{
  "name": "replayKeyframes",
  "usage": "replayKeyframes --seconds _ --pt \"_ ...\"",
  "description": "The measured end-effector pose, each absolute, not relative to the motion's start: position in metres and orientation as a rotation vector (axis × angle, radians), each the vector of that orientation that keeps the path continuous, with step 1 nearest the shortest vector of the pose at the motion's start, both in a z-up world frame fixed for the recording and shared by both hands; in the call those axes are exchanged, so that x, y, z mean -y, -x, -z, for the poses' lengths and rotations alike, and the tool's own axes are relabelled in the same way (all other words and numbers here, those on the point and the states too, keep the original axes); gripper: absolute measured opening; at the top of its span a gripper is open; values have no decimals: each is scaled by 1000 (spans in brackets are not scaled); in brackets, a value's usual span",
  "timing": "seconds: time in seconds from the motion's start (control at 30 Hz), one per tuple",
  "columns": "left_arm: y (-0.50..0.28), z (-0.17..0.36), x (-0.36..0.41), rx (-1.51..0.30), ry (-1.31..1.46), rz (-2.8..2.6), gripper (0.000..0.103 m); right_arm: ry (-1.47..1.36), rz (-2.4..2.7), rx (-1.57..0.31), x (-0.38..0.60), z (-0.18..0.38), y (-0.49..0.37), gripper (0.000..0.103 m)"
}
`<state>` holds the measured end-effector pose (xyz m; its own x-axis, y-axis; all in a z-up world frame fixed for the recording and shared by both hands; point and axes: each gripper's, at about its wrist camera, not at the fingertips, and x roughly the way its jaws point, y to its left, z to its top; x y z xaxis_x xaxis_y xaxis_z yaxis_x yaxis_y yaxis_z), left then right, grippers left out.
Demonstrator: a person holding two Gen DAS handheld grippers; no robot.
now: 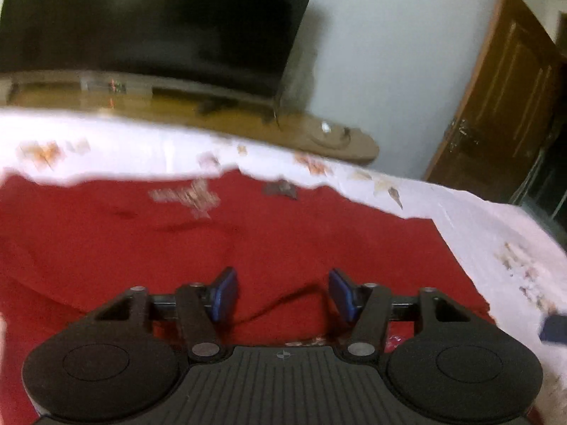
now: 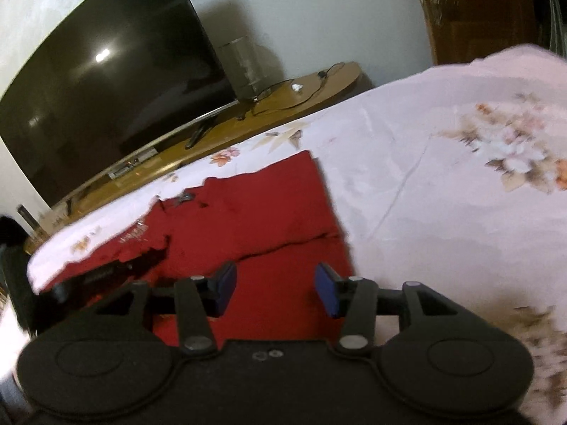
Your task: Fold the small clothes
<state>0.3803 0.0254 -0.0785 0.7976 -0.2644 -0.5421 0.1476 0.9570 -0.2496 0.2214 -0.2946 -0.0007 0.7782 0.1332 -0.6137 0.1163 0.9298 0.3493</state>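
We see a red garment (image 1: 248, 241) spread flat on a bed with a white flowered bedsheet (image 1: 496, 219). It looks like a small red shirt with pale letters printed on it, but the letters are too blurry to read.

Our left gripper (image 1: 281, 294) hangs over the red garment. Its blue fingers (image 1: 226, 295) stand apart with a gap between them. Nothing is pinched in them. Between the fingers we see only red cloth lying below, with a dark fold line running across it. The red cloth goes on ahead of the fingers and out to both sides.

Our right gripper (image 2: 276, 288) is over the near right edge of the red garment (image 2: 269, 212). Its blue fingers (image 2: 327, 294) are apart too, and they hold nothing. The left finger is over red cloth. The right finger sits near the edge, where the red cloth meets the white bedsheet (image 2: 443, 177). A crease runs across the garment just ahead of these fingers.

Far ahead of the fingers, past the bed, a big dark TV (image 2: 106, 99) stands on a long wooden TV stand (image 2: 301, 95). A brown wooden door (image 1: 496, 106) is off to the right.
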Motion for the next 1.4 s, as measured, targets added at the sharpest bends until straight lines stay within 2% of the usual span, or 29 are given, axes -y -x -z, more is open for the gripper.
replayKeyframes --seconds 0.23,0.33,0.47,0.57,0.67,0.9,0.97,1.03,1.2,1.27,1.33,1.4 --pt "-315 70 -124 -591 265 -57 57 -561 -208 -724 245 17 -286 48" --pt "-313 83 -157 -673 297 -113 57 -553 -283 -761 210 30 -314 47" --pt "-316 97 -169 -689 287 -99 57 -562 -273 -832 186 54 -347 44" --pt "-321 100 -169 -685 290 -97 57 -572 -300 -873 176 64 -360 30" --pt "-326 100 -169 -683 297 -94 57 -475 -311 -863 164 62 -364 6" --pt "-339 103 -166 -692 218 -63 57 -280 -238 -682 184 19 -347 4" --pt "-342 102 -164 -694 185 -59 51 -246 -210 -645 203 6 -344 5" --pt "-345 100 -163 -690 145 -64 34 -215 -180 -618 223 -5 -340 5" --pt "-355 96 -163 -698 110 -41 27 -172 -140 -624 252 -6 -339 5" --pt "-357 94 -160 -701 98 -30 19 -177 -145 -628 259 -6 -335 5" --pt "-359 93 -158 -706 99 -10 5 -173 -154 -619 258 -7 -333 5" --pt "-359 94 -154 -701 88 -5 4 -178 -157 -605 259 -11 -330 5"
